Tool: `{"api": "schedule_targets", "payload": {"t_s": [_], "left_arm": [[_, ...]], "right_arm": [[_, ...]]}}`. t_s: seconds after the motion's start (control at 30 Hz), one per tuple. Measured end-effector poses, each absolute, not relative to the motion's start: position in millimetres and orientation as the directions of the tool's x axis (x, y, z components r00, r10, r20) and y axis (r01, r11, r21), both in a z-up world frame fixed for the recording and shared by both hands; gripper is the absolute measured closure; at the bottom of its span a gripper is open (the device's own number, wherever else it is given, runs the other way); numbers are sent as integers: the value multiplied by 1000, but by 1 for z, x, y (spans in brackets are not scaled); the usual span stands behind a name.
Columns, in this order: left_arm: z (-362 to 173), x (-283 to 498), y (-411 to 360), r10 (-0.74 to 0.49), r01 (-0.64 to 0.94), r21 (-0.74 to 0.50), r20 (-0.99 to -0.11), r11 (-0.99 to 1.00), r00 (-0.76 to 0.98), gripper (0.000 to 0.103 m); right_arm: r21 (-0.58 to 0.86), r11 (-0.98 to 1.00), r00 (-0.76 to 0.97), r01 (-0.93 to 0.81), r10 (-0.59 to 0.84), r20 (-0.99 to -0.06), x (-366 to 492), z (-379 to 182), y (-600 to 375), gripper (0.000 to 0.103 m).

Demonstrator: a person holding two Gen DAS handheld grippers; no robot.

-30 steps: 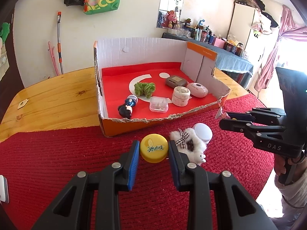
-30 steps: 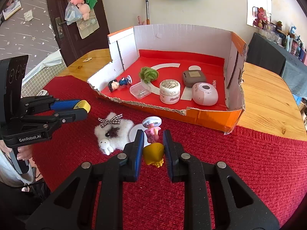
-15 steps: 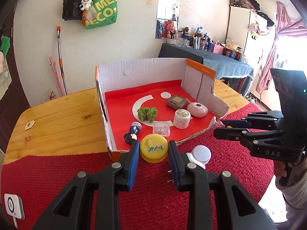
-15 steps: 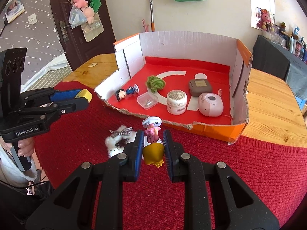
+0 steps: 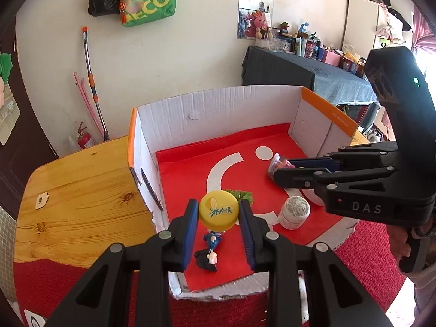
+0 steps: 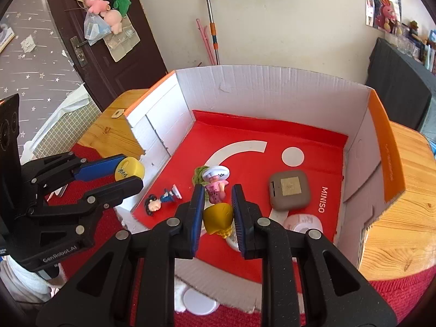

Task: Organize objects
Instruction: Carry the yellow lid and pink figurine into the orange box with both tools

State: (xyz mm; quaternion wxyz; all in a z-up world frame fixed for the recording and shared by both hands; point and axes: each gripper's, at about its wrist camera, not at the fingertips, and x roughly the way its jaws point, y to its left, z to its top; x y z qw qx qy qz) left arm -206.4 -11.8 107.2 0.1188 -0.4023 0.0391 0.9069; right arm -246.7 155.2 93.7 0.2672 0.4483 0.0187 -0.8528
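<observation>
Wooden table (image 5: pixel 76 190) under red cloth (image 5: pixel 368 261) and open cardboard box (image 5: pixel 218 106).

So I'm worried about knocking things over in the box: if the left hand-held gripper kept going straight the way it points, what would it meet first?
Probably the green fuzzy toy just beyond the yellow cap held by the left hand-held gripper, then the box's white back wall. Depth is unclear; it may pass above the toy.

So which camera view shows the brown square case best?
The right wrist view: the brown square case lies fully visible on the box's red floor. In the left wrist view, the right gripper hides it completely.
</observation>
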Motion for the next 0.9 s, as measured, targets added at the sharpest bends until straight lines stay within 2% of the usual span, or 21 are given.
{"api": "schedule_targets", "payload": {"t_s": [0.17, 0.5, 0.9], "left_arm": [[99, -234, -12, 207, -220, -90, -774, -971, -598, 72], [82, -280, 0, 172, -149, -106, -807, -983, -565, 72], [50, -320, 9, 73, -81, -37, -858, -996, -508, 72]], "right_arm": [[224, -869, -401, 442, -414, -817, -284, 80, 147, 83], [150, -914, -370, 377, -297, -880, -335, 63, 147, 83], [-46, -946, -402, 322, -93, -911, -362, 53, 152, 83]]}}
